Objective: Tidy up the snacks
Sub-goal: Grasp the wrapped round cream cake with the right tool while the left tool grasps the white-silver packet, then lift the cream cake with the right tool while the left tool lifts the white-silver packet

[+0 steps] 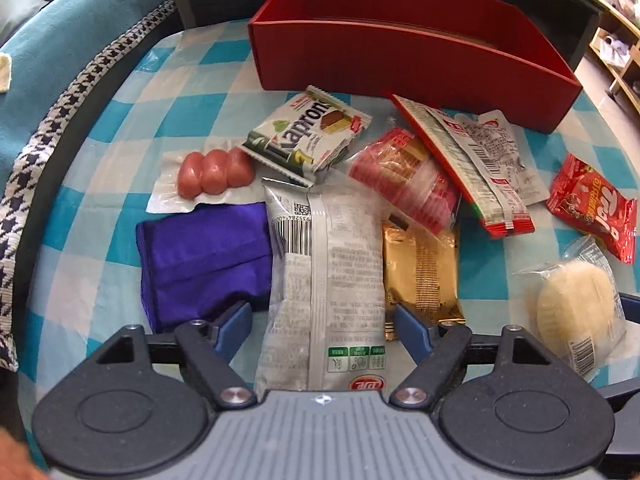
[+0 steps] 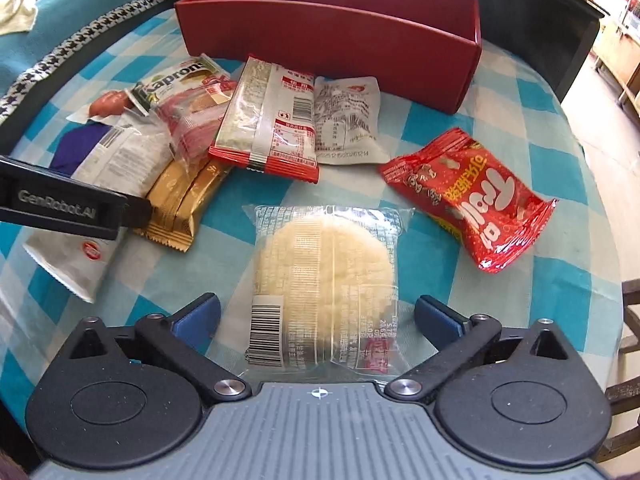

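Several snack packs lie on a blue-and-white checked tablecloth (image 1: 100,240) in front of an empty red box (image 1: 400,52), which also shows in the right wrist view (image 2: 328,36). My left gripper (image 1: 324,324) is open, its blue fingers on either side of a long grey-white pack (image 1: 328,276). My right gripper (image 2: 318,316) is open around a clear pack with a round pale rice cake (image 2: 324,268), which also shows in the left wrist view (image 1: 576,304). Neither pack is gripped.
Around them lie a purple pack (image 1: 200,260), sausages (image 1: 214,172), a Kaprone wafer (image 1: 304,132), a gold pack (image 1: 420,276), a red-striped clear pack (image 1: 404,176), a red-edged pack (image 2: 268,116), a white sachet (image 2: 344,116) and a red Trolli bag (image 2: 468,200). A teal sofa (image 1: 60,60) stands left.
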The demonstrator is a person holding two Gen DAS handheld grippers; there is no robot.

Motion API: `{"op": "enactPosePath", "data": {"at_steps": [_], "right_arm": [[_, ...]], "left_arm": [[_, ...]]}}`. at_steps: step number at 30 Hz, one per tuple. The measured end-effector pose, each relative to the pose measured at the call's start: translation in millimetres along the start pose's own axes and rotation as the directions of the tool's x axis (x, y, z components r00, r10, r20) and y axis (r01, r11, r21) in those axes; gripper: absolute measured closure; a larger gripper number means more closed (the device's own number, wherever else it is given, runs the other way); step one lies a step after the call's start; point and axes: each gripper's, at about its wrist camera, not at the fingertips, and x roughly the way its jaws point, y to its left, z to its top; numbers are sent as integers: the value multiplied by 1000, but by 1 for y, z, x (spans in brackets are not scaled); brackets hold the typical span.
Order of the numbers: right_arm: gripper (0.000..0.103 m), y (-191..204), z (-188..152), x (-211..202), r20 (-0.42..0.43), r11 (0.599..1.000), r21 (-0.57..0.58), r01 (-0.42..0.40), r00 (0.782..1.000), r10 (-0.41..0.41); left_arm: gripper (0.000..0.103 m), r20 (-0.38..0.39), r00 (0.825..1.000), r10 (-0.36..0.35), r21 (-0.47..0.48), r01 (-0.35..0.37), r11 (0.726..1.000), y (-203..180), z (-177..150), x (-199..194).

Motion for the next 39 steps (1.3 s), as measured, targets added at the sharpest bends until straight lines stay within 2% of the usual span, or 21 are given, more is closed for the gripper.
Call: {"op": "enactPosePath", "data": {"at_steps": [1, 2, 3, 5, 7, 9, 12, 17, 18, 22, 23, 25, 26, 27, 30, 32, 33, 34, 39], "right_arm": [[1, -4, 1, -2, 7, 1000, 24, -6, 1000, 5], [8, -8, 1, -5, 12, 999, 43, -5, 1000, 4], [13, -10, 1, -9, 16, 999, 47, 11, 1000, -12], [38, -14, 1, -16, 24, 999, 49, 7, 1000, -8], [39, -15, 1, -17, 13, 998, 65, -2, 1000, 1], [39, -8, -2, -18, 10, 999, 33, 17, 1000, -18], [39, 0, -7, -26, 9, 1000, 16, -8, 1000, 8], [40, 6, -9, -44, 40, 999, 7, -38, 998, 37], [40, 6, -8, -46, 49, 999, 7, -38, 998, 38], [40, 5, -6, -52, 68, 999, 6, -34, 997, 34], [40, 5, -6, -53, 68, 999, 8, -38, 997, 37], [39, 6, -7, -54, 70, 999, 8, -44, 997, 43], [39, 6, -7, -55, 72, 999, 6, -44, 996, 43], [39, 6, -7, -56, 74, 999, 6, -45, 996, 44], [39, 5, -8, -58, 78, 999, 6, -51, 996, 50], [39, 5, -7, -59, 83, 999, 4, -49, 995, 49], [39, 4, -6, -60, 86, 999, 3, -50, 995, 50], [39, 4, -5, -62, 91, 999, 3, -52, 994, 52], [39, 5, 1, -68, 117, 998, -7, -56, 992, 56]], "left_arm": [[0, -7, 1000, -13, -16, 13, 1000, 4, 2, 0], [3, -7, 1000, -16, -28, 16, 999, 7, 3, -1], [11, -5, 1000, -23, -33, 22, 999, 10, 4, -2], [16, -6, 1000, -28, -33, 27, 999, 13, 1, -5], [18, -12, 1000, -19, -17, 19, 1000, 11, -5, -8], [20, -16, 1000, -21, -5, 21, 1000, 11, -11, -12], [22, -13, 1000, -24, -10, 24, 1000, 14, -19, -19], [29, 11, 999, -45, -46, 46, 998, 23, -26, -37], [34, 15, 999, -44, -46, 45, 998, 23, -27, -40], [35, 2, 1000, -31, -38, 31, 999, 20, -29, -37], [33, 0, 1000, -28, -55, 28, 998, 19, -29, -33], [9, 0, 1000, -27, -85, 27, 996, 18, -28, -26], [3, -3, 1000, -8, -89, 8, 996, 16, -28, -23], [0, -3, 1000, 18, -79, -18, 997, 11, -29, -20], [0, 0, 996, 89, -45, -89, 995, 0, -31, -10], [0, 1, 998, 63, -78, -62, 995, 4, -31, -11], [6, 0, 999, 53, -81, -53, 995, 6, -30, -13], [21, -1, 999, 45, -80, -45, 996, 7, -30, -16], [28, -9, 999, 34, -81, -35, 996, 9, -31, -28]]}}
